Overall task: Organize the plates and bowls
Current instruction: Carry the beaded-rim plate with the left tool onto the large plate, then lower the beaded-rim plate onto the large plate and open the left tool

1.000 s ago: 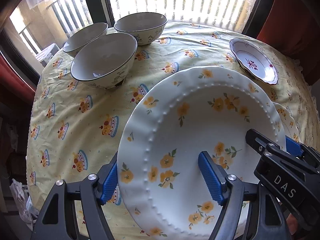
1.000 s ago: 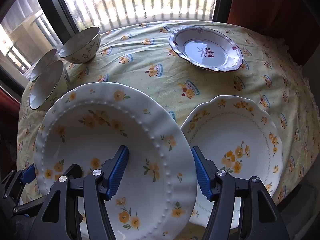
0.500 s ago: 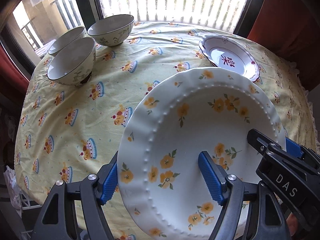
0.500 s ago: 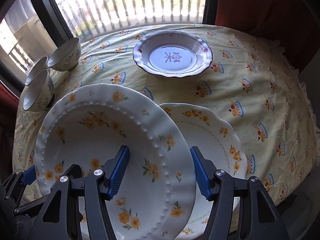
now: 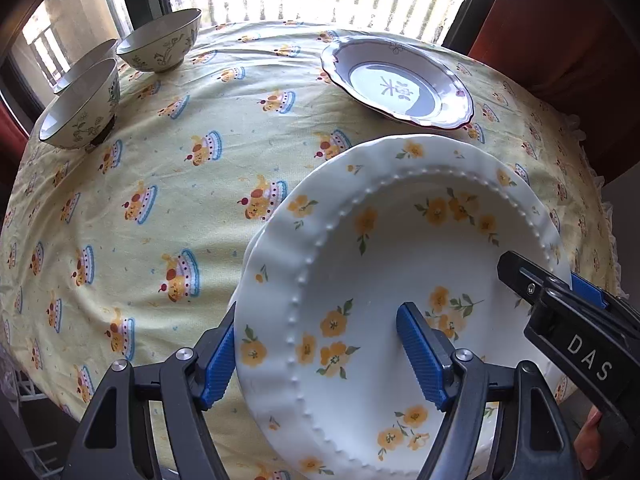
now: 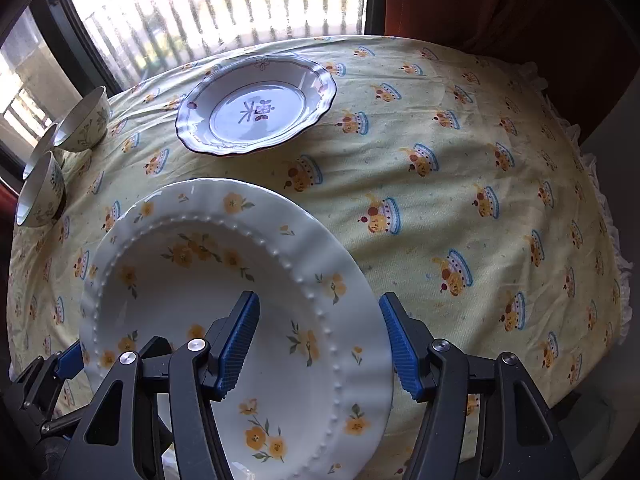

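A white plate with yellow flowers [image 5: 400, 280] [image 6: 224, 280] hangs over the yellow tablecloth, carried by both grippers. My left gripper [image 5: 320, 356] is shut on its left rim, one finger under the edge and one inside the well. My right gripper [image 6: 320, 344] is shut on the opposite rim, and also shows in the left wrist view [image 5: 568, 292]. Only a thin white edge [image 5: 246, 264] of a second floral plate peeks out below the carried one. A purple-rimmed plate [image 5: 400, 84] [image 6: 256, 112] lies farther back.
Three patterned bowls [image 5: 160, 48] [image 5: 80, 108] [image 6: 80, 120] stand together at the table's far left, by the window. The round table [image 6: 460, 184] drops off with a frilled edge on the right. Dark red curtains hang behind.
Both grippers carried the floral plate to the right across the table. It now covers the second floral plate, which earlier lay in plain view to its right. The bowls have slid away to the left.
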The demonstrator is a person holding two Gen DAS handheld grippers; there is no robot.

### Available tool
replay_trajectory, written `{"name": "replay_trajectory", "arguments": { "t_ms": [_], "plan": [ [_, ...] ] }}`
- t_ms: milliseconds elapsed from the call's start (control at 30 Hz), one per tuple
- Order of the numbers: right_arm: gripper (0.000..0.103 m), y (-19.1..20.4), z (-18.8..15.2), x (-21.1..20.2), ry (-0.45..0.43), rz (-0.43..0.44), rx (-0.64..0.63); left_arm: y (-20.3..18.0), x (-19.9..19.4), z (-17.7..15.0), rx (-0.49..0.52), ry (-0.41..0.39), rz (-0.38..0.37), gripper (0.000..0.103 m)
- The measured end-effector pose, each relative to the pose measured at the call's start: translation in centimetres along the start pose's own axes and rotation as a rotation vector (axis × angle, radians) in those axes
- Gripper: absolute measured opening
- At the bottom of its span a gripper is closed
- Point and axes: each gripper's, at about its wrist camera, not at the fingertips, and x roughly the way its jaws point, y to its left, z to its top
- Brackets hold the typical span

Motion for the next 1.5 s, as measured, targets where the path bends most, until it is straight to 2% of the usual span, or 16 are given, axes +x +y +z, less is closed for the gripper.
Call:
{"name": "replay_trajectory", "arguments": {
  "t_ms": [267, 567, 933, 1167, 1267, 1367, 1433, 1500],
  "plan": [
    [0.065, -2.7, 0.0, 1.1, 0.030, -0.010, 0.002, -1.8, 1.7, -0.3, -0.009, 0.029, -0.014, 0.077],
    [0.065, -3.0, 0.3, 2.1, 0.044, 0.018, -0.017, -1.7, 2.7, -0.4, -0.041, 0.032, 0.009, 0.080],
    [0.064, -2.6, 0.0, 2.3, 0.029, 0.025, -0.049, -2.7, 3.1, -0.3, -0.038, 0.019, 0.109, 0.084],
    [0.064, -2.7, -0.3, 2.2, 0.023, 0.047, -0.034, -4.0, 2.9, -0.4, 0.031, -0.028, 0.210, 0.091],
    [0.064, -2.7, -0.7, 2.1, 0.027, 0.056, -0.031, -3.7, 2.9, -0.3, 0.028, -0.002, 0.198, 0.091],
    [0.052, -3.0, -1.2, 1.5, 0.020, 0.051, -0.034, -2.8, 2.9, -0.5, 0.001, 0.046, 0.169, 0.091],
    [0.039, -3.4, -1.5, 1.3, 0.023, 0.050, -0.042, -2.3, 2.4, -0.9, 0.000, 0.050, 0.155, 0.090],
    [0.036, -3.7, -1.6, 1.3, 0.030, 0.061, -0.039, -2.1, 1.8, -1.2, 0.007, 0.047, 0.142, 0.090]
  ]
}}
